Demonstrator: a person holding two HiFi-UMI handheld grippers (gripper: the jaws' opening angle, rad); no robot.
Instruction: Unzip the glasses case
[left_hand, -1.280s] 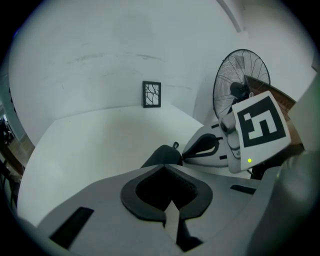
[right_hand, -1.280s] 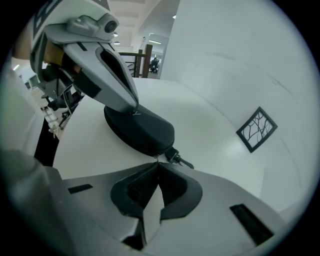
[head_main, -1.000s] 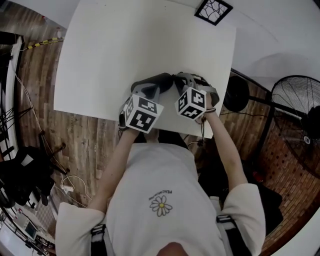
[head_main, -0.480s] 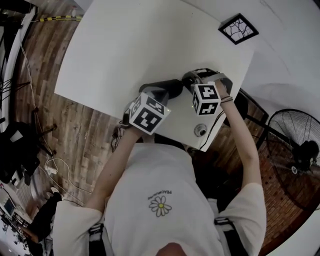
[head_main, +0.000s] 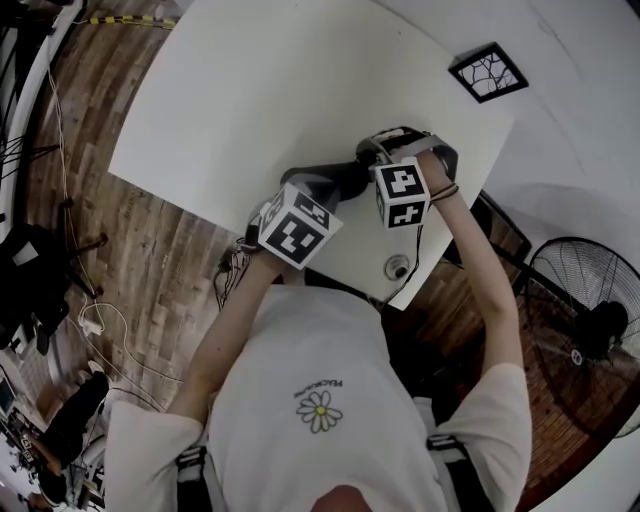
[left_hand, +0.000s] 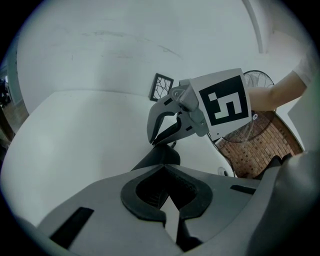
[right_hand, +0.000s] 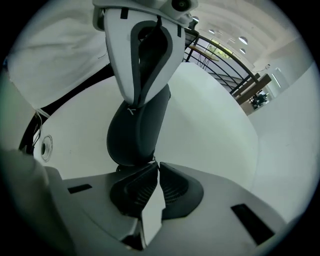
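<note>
A dark glasses case (head_main: 338, 180) lies on the white table (head_main: 250, 100) near its front edge. My left gripper (head_main: 318, 192) is shut on the case's near-left end; in the left gripper view the dark case (left_hand: 161, 156) runs out from between the jaws (left_hand: 162, 172). My right gripper (head_main: 370, 155) points steeply down at the case's other end. In the right gripper view its tips (right_hand: 155, 162) are pinched together on the small zipper pull at the edge of the case (right_hand: 134, 132). My left gripper (right_hand: 134, 102) clamps the far end there.
A black-framed square panel (head_main: 489, 71) lies at the table's far right corner. A round cable grommet (head_main: 397, 266) sits in the table by the front right edge. A floor fan (head_main: 585, 330) stands to the right. The table edge runs just below both grippers.
My right gripper has rolled about its own axis and slid a little to the right round the case's end. The left gripper has stayed on the case.
</note>
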